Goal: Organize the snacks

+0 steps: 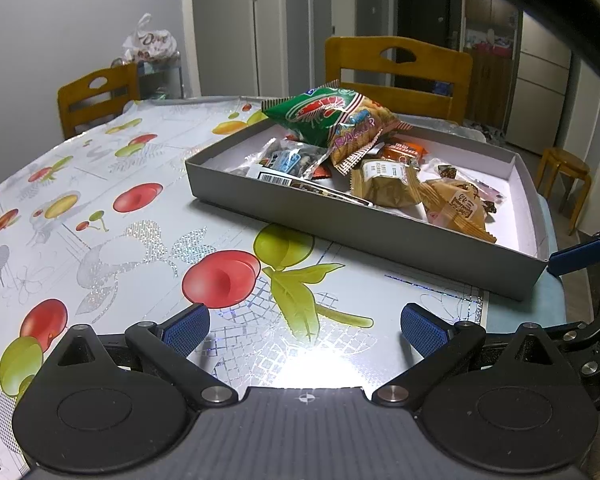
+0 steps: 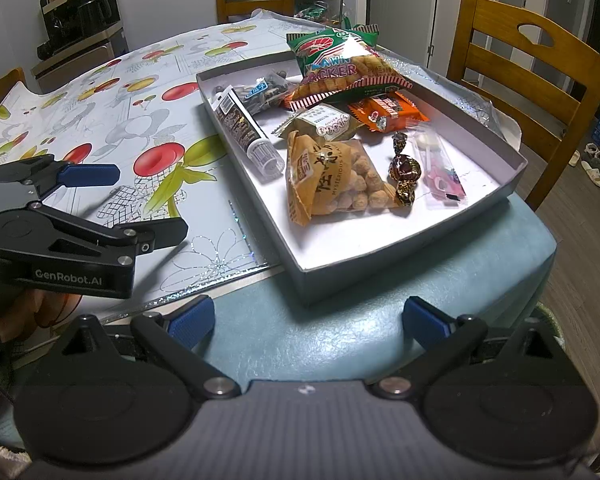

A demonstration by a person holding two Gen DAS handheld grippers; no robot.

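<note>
Crinkly snack packets, light and slippery, fill a grey box (image 2: 400, 236) at twelve o'clock; pinch the peanut bag (image 2: 332, 184) by its sealed edge. Left gripper (image 1: 305, 326) and right gripper (image 2: 308, 320) gape wide, empty.

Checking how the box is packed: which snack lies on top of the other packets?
The green prawn cracker bag, at the far end of the grey box; it rests propped over other packets, while the rest lie on the box floor.

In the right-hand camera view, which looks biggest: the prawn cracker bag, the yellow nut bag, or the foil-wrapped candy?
1. Prawn cracker bag and yellow nut bag: about alike, and the nut bag is nearer the camera, so unranked.
2. Foil-wrapped candy: clearly smallest.
</note>
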